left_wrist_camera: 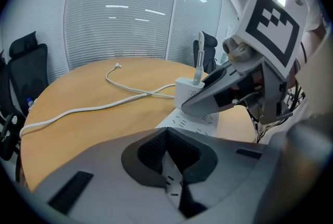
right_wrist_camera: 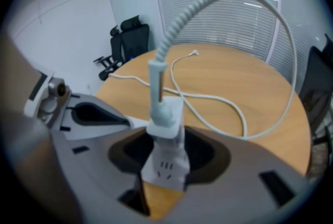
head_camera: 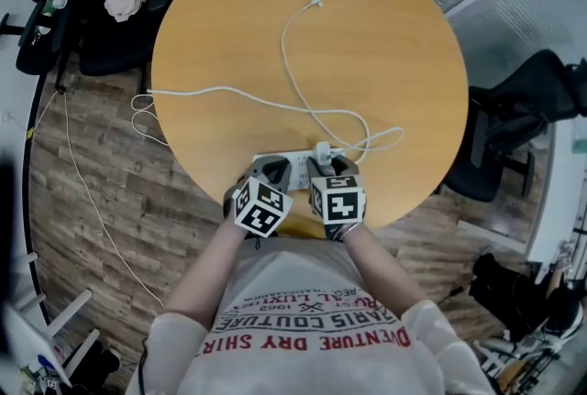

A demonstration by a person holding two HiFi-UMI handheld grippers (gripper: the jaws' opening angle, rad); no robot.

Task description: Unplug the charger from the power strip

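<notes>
Over the power strip (left_wrist_camera: 192, 120), the right gripper (right_wrist_camera: 166, 151) has open jaws straddling the charger (right_wrist_camera: 169, 114); the left gripper (left_wrist_camera: 166, 134) is closed.

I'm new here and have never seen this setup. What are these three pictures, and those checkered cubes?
No robot: a person holds a two-jaw gripper in each hand; the checkered cubes are parts of those. The top-down picture comes from a camera on the person's head, the other two from cameras riding on each gripper. On the round wooden table lies a white power strip with a white charger plugged in, its cable looping away. The right gripper stands open around the charger; the left gripper looks shut, just above the strip.
</notes>
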